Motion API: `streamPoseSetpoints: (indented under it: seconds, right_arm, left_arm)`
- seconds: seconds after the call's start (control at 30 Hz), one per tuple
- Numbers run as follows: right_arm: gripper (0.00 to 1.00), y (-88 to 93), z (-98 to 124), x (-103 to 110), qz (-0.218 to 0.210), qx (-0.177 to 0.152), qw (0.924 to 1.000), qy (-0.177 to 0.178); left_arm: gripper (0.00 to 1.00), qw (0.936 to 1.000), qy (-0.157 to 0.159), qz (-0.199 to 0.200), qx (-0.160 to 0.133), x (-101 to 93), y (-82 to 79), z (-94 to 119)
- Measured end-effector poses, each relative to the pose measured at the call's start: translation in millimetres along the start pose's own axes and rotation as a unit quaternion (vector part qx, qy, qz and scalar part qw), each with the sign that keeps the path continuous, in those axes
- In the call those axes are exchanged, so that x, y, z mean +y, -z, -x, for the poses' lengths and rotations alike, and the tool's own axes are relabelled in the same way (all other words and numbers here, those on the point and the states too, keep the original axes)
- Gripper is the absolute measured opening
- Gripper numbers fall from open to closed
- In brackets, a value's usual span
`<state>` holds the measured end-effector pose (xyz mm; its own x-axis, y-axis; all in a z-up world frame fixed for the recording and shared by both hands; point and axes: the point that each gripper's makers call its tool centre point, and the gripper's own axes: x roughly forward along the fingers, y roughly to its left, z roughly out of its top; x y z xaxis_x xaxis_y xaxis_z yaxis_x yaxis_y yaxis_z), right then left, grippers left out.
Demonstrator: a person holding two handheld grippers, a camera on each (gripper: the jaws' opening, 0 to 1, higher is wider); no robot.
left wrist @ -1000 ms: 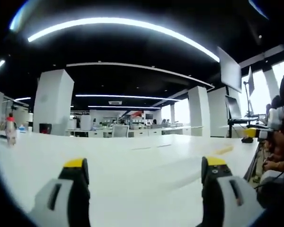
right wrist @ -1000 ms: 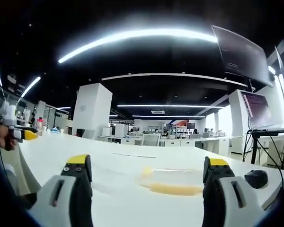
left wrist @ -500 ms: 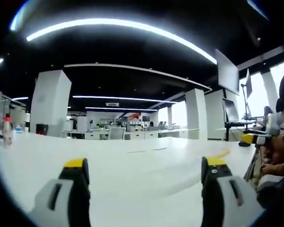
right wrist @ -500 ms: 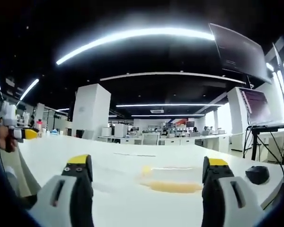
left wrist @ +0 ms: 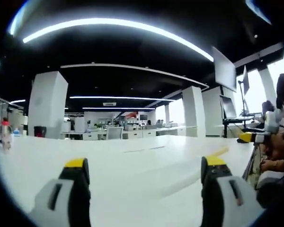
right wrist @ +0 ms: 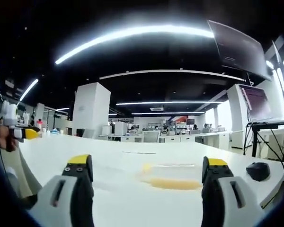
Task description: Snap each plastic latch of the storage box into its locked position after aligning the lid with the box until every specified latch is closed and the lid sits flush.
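The left gripper (left wrist: 142,172), grey-bodied with yellow-capped black jaws, has its jaws set wide apart with nothing between them, above a broad white tabletop (left wrist: 132,163). Near the table's far left edge stands a small clear bottle with a red cap (left wrist: 5,134). At the right edge a person's hand (left wrist: 274,144) holds the other gripper (left wrist: 253,137), whose yellow tip points inward over the table. Behind, a white square pillar (left wrist: 47,104) rises to a dark ceiling crossed by long curved light strips (left wrist: 118,28). A dark monitor on a stand (left wrist: 228,108) is at the right.
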<state>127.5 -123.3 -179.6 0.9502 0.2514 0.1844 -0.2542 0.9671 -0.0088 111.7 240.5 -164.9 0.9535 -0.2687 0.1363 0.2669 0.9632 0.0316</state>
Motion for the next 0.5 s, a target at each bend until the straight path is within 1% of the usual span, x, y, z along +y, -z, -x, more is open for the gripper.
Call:
streamPoseSetpoints:
  seconds: [0.1, 0.2, 0.43, 0.5]
  right_arm:
    - [0.96, -1.0, 0.0, 2.4, 0.009, -0.002, 1.0, -0.003]
    - [0.96, -0.2, -1.4, 3.4, 0.006, -0.001, 1.0, -0.004]
    - [0.96, 1.3, -2.9, 8.9, 0.006, 0.002, 0.9999, -0.01]
    - [0.96, 2.4, -3.5, 10.1, 0.005, 0.004, 0.9999, -0.011]
  left_arm:
    - [0.99, 1.0, 0.0, -0.003, 0.002, 1.1, 1.0, 0.7]
    - [0.99, 1.0, -0.002, 0.004, 0.004, 3.2, 2.2, 1.0]
    - [0.99, 1.0, 0.004, 0.0, 0.006, 4.3, -0.4, -3.5]
    - [0.99, 1.0, 0.006, -0.002, 0.006, 6.1, -3.4, -6.2]
